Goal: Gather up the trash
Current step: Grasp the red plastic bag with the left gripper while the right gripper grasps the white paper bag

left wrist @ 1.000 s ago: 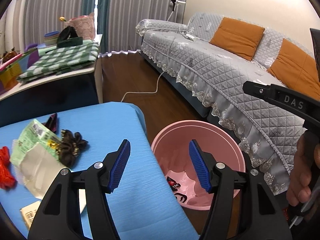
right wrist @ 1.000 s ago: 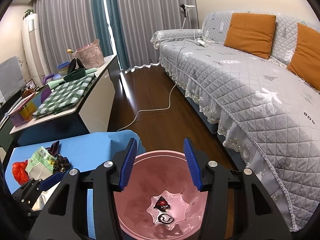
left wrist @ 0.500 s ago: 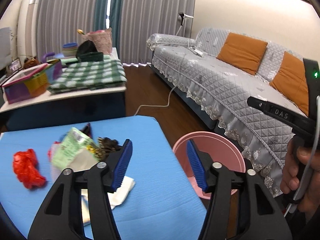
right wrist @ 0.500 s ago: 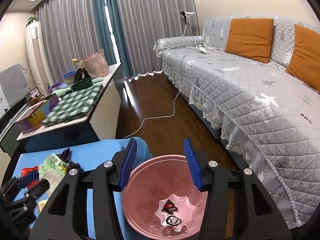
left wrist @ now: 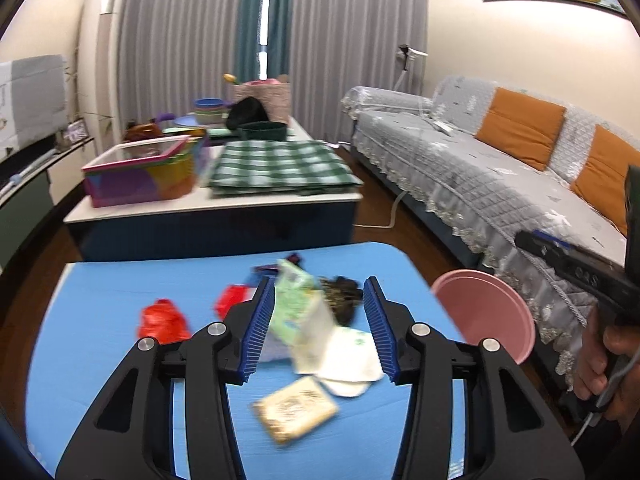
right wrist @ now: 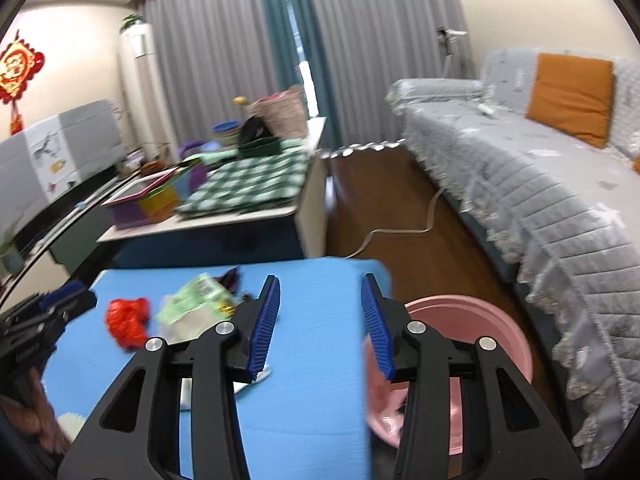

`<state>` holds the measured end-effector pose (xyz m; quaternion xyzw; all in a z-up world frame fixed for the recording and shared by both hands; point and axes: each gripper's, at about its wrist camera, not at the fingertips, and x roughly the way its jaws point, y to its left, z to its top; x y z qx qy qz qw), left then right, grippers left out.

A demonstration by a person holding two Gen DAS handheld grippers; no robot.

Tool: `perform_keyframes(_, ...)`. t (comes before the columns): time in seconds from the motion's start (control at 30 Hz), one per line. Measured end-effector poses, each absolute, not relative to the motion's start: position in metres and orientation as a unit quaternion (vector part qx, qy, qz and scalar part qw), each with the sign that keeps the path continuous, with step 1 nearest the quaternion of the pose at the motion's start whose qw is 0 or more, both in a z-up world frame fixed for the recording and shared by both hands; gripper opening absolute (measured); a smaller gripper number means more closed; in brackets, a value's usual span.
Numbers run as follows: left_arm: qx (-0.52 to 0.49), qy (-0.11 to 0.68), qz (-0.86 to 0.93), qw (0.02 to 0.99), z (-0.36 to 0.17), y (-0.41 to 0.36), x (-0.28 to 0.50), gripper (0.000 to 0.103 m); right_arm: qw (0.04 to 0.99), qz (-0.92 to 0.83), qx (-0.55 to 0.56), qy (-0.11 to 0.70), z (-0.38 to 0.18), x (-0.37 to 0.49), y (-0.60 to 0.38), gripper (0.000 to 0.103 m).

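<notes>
Tilting downward over the blue table (left wrist: 100, 292), the left gripper (left wrist: 320, 320) and right gripper (right wrist: 320, 320) are seen half-wide, closing, empty; no writing is legible.

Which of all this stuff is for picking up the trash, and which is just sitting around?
For the job:
- red crumpled wrapper
- green and white packet
- tan snack packet
- white paper piece
- pink bin

Just lying about:
- green checked cloth
- colourful box
- orange cushions
- grey sofa
</notes>
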<state>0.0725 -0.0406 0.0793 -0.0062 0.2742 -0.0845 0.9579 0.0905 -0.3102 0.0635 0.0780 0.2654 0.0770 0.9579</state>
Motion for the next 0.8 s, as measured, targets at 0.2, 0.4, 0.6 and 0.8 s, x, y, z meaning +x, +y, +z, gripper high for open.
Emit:
perform_keyframes(0.2, -0.03, 0.273, -0.04, 0.961, 0.063, 0.007, 0.074, 0.046, 0.951, 0.11, 0.054, 0.285, 0.049, 0.102, -0.265, 0.043)
perform_keyframes(0.4, -0.052, 0.296, 0.007, 0.954, 0.03, 0.042, 0.084, 0.046, 0.942, 0.137, 0.037, 0.304, 0.031, 0.116, -0.228, 0.044)
perform_keyframes(0.6, -0.059, 0.307, 0.027, 0.949, 0.012, 0.062, 0.099, 0.046, 0.928, 0.172, 0.028, 0.329, 0.011, 0.134, -0.185, 0.044)
perform_keyframes(0.8, -0.073, 0.325, 0.047, 0.942, -0.005, 0.078, 0.119, 0.046, 0.916, 0.201, 0.014, 0.347, -0.005, 0.146, -0.148, 0.044)
